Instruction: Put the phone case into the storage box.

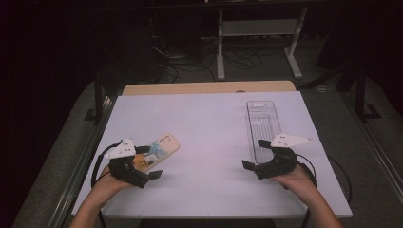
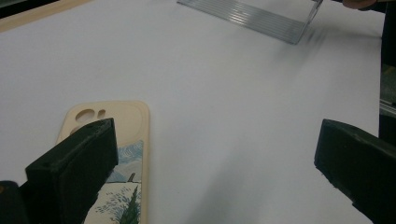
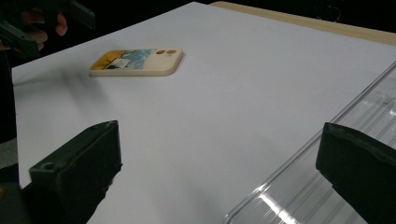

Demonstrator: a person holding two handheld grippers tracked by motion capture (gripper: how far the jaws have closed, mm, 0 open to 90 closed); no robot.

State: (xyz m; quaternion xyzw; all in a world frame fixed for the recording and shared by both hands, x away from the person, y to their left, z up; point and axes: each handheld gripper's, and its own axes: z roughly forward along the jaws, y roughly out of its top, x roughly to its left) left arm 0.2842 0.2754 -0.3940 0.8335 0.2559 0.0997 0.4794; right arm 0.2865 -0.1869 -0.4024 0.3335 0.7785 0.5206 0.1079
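Phone case point(image 1: 159, 150), cream with a painted landscape, lies flat near the tabletop's point(image 1: 204, 123) left edge, toward the near left corner. It is angled, camera cutouts pointing away from the person. The left gripper point(image 1: 142, 164) hovers just at its near end, jaws wide apart and gripping nothing. In the left gripper view, the case point(image 2: 133, 140) sits beside and partly behind one jaw, not between the two; bare white surface fills the gap.

A clear tray point(image 1: 262, 126), long and narrow, lies along the right side, running from the far right toward the near edge. The right gripper point(image 1: 259, 156) sits at the tray's near end, jaws spread wide and holding nothing. In the right gripper view, one jaw stands over the tray's point(image 3: 327, 177) rim and the other over bare tabletop.

The broad middle of the tabletop between case and tray is open. A tan strip borders the far edge.

The high view gives the whole layout. The right gripper view shows the case point(image 3: 137, 62) from the side, resting flat, well apart from the tray.
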